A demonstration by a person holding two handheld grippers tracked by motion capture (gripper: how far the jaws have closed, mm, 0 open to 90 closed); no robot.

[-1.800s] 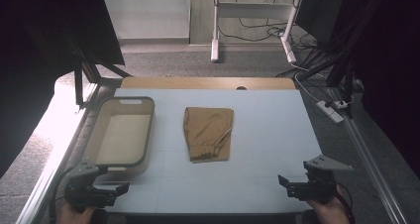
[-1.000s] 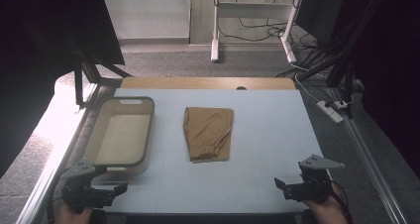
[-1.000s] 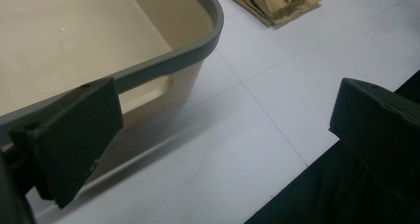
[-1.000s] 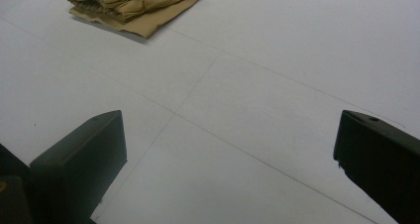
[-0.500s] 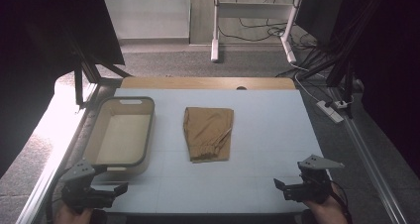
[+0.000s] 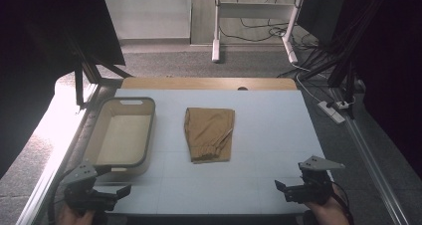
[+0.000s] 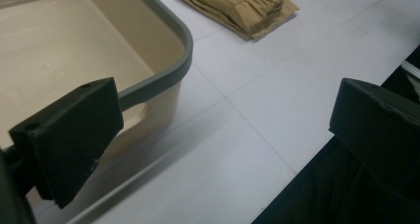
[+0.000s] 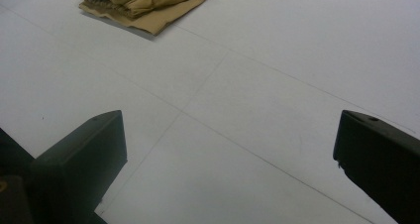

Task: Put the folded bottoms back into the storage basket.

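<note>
High view: folded tan shorts [image 6: 209,134] lie flat at the middle of the bench [image 6: 278,120], elastic waistband toward the near edge, with a beige bin [image 6: 123,135] just beside them toward the left edge, not touching. Both tools wait at the near edge, well apart from the cloth: the left tool [image 6: 119,191] at the near left corner by the bin's near wall, the right tool [image 6: 279,187] at the near right corner. Each has its jaws spread wide with nothing between them, as the left gripper view and right gripper view also show.

Likely trouble starts with the fold. A pinch on the top layer alone would lift one flap and let the rest sag open, so the bundle would unfold on its way to the bin. Two tools lifting unevenly would do the same. A low carry could snag the cloth on the bin's grey rim [image 7: 174,70] or drag the bin along. The left tool sits close to that rim already, and a careless swing from there could knock it.
</note>
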